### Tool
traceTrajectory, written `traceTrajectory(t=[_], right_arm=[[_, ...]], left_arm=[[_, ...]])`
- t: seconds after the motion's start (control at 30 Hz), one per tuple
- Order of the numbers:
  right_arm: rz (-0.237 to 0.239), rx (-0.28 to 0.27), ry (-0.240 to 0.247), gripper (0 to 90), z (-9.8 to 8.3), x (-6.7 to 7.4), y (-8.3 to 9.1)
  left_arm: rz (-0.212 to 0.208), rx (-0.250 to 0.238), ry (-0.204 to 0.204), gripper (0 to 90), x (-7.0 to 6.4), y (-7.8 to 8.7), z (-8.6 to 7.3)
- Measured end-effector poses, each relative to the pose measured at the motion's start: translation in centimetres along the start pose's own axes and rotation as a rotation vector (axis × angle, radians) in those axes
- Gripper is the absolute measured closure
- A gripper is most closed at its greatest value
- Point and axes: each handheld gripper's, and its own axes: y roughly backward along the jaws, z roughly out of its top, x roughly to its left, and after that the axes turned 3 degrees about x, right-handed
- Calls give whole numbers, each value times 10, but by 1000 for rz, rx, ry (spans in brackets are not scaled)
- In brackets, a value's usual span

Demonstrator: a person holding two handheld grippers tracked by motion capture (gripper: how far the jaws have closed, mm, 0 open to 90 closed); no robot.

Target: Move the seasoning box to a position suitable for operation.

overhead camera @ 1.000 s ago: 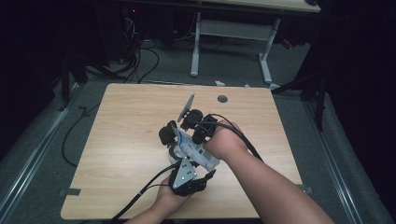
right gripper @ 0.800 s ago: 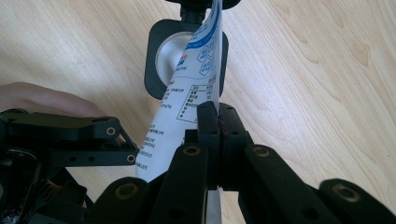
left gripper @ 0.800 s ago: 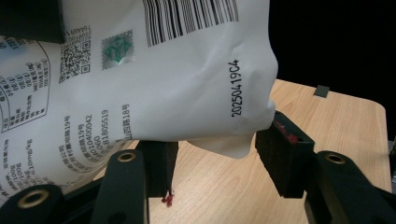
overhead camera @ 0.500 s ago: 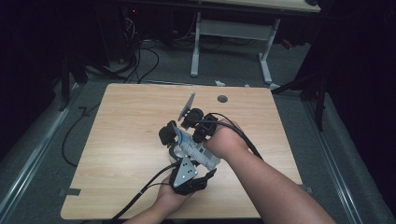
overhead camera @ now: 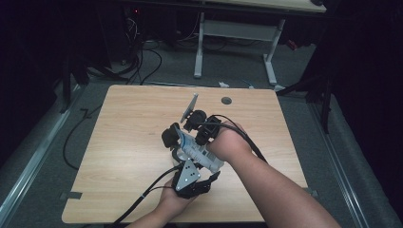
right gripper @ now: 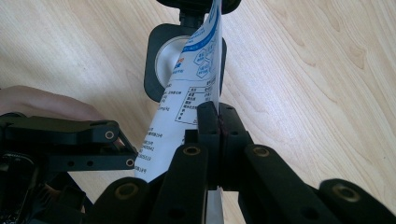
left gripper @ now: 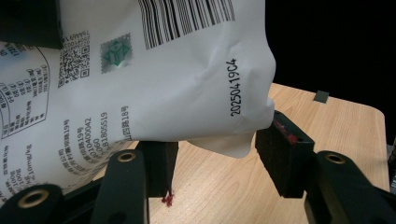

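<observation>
Two grippers, one white pouch, near the middle of the worktop (overhead camera: 123, 142)

I hold a white printed pouch (left gripper: 154, 79) just above the wooden worktop, a little toward its near edge, between the two tools in my hands. My left gripper (left gripper: 215, 156) brackets the pouch's bottom corner, jaws fairly wide; one pad presses the crumpled edge, but I cannot tell whether the other bites, so that hold looks loose. My right gripper (right gripper: 218, 128) has its jaws pressed together, pinching the pouch's flat edge. To handle this well, I judge the right pinch should stay firm on the seam while the left closes squarely on the corner before any pull, keeping the film taut without tearing. Smallest in view: a grey tape tab (left gripper: 321, 96) at the worktop's far corner.
</observation>
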Motion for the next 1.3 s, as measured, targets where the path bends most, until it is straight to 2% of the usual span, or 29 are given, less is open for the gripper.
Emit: traceTrajectory(t=[1.3], right_arm=[[-3, 0, 7, 899, 3, 0, -1]], left_arm=[[4, -15, -1, 502, 1, 1, 2]])
